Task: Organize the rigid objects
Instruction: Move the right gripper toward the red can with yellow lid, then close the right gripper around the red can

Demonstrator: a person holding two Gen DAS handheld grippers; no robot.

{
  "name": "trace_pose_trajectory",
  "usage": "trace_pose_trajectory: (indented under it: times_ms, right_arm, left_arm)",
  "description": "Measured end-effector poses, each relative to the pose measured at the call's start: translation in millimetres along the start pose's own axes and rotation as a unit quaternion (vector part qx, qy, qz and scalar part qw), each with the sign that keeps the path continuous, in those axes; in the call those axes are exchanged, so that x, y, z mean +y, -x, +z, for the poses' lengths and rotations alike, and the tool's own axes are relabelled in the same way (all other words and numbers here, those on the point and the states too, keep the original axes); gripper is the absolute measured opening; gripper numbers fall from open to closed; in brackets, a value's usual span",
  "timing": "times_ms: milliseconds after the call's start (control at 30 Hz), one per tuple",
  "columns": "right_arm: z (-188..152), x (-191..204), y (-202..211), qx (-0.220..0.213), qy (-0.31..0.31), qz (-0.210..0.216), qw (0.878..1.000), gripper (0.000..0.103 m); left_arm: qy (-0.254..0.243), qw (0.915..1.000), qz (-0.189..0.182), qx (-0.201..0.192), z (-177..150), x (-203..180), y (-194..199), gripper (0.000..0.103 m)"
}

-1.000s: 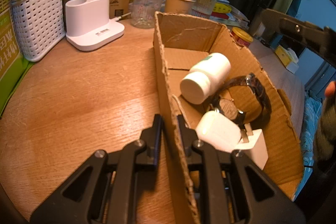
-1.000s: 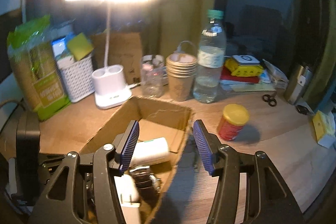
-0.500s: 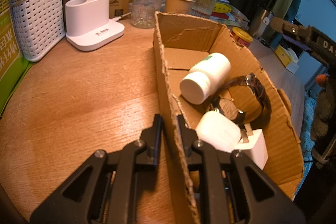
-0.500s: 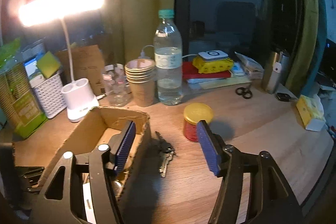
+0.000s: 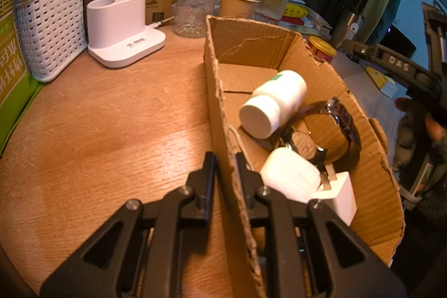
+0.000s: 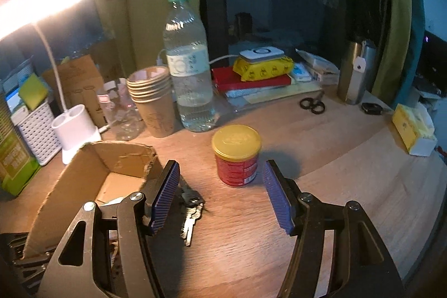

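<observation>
My left gripper is shut on the near left wall of the cardboard box. Inside the box lie a white bottle, a dark-strapped watch, a white rounded case and a white charger plug. My right gripper stands open over the wooden table, to the right of the box. A red can with a yellow lid stands just beyond its fingertips, untouched. A bunch of keys lies on the table by its left finger.
Behind the can stand a water bottle and stacked paper cups. A white lamp base and a white basket sit at the far left. Scissors, a steel tumbler and a yellow tissue box are at the right.
My right gripper has swung right and downward, from above the box to the can and keys, and its jaws stand a little wider. The left gripper has kept its hold.
</observation>
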State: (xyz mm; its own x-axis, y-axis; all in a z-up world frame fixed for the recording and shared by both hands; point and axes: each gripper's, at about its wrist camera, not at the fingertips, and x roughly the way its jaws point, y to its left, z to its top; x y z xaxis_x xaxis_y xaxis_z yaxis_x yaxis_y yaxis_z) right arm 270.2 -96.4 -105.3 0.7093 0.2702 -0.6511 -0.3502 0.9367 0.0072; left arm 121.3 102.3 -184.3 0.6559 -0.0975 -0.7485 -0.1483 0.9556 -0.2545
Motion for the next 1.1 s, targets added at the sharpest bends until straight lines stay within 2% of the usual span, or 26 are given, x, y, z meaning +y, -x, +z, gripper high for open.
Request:
trace_pose_trajectory:
  times_ms: [1100]
  right_arm:
    - [16.5,-13.2,-85.6,0.054,0.021,-0.014,0.998,0.065]
  left_arm:
    - [0.0,1.0,0.0,0.0,0.1,0.2,0.2,0.015]
